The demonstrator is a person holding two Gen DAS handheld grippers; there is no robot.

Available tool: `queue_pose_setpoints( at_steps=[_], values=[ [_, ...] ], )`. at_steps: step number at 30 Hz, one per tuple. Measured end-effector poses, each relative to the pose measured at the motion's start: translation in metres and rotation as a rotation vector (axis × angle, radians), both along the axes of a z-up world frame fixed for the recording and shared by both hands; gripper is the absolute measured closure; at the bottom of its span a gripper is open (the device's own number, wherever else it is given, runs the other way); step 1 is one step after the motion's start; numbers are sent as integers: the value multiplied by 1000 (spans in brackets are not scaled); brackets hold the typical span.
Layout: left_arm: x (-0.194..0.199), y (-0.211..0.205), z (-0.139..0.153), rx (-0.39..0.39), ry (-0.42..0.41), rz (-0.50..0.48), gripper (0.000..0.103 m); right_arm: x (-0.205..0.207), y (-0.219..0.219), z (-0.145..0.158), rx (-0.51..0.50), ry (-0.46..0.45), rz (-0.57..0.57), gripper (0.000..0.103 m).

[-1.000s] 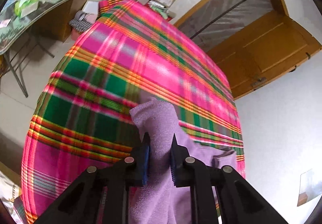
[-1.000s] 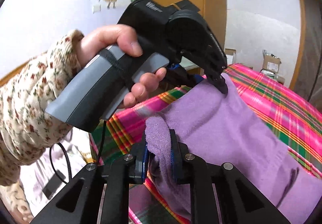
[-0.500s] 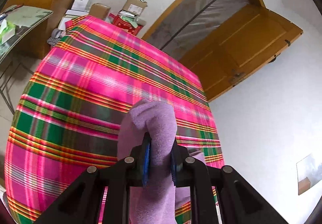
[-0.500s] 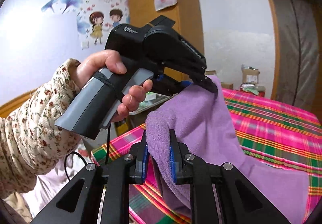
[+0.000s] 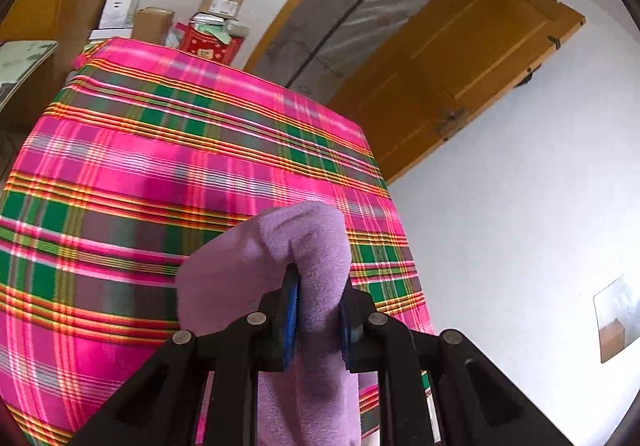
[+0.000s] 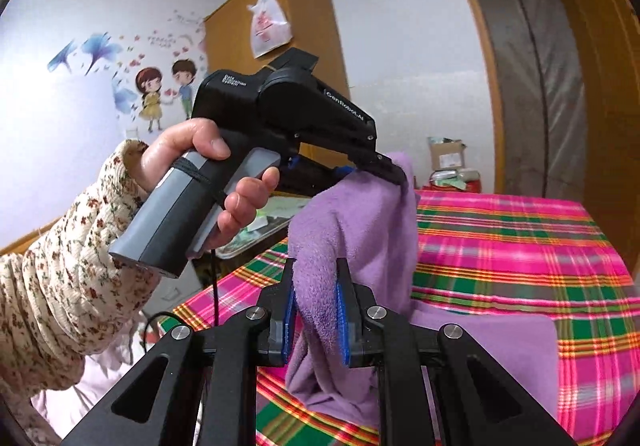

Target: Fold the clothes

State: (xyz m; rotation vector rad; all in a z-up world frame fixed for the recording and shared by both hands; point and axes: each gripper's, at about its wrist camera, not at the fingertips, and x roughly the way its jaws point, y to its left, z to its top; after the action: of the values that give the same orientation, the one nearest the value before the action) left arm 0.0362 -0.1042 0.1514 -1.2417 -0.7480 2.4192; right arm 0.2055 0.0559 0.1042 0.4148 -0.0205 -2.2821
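Two grippers pinch one purple garment (image 6: 372,230) above a bed covered in a pink-and-green plaid sheet (image 6: 520,246). The right gripper (image 6: 316,310) has its blue-padded fingers closed on a fold of the cloth, and the left gripper (image 5: 318,310) is clamped on another bunch. The garment's lower part lies on the sheet. From the right wrist, a hand (image 6: 200,169) in a floral sleeve and the left tool's black body block the wall decals behind. Cardboard boxes (image 5: 224,1) crowd the bed's far end beside a wooden door (image 5: 472,73) — their labels are unreadable.
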Motion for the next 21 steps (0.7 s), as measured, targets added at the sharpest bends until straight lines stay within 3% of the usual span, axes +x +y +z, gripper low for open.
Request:
queue_pose_setpoints(
  at_steps=[9,21],
  values=[
    [-20,49,-4,-27,-27,-58,86,-11,46,-3,-48,-33,-76,86],
    [-55,112,-36,-82,-135,-128,83,-29,107,-27,-105,-120,-188,86]
  ],
)
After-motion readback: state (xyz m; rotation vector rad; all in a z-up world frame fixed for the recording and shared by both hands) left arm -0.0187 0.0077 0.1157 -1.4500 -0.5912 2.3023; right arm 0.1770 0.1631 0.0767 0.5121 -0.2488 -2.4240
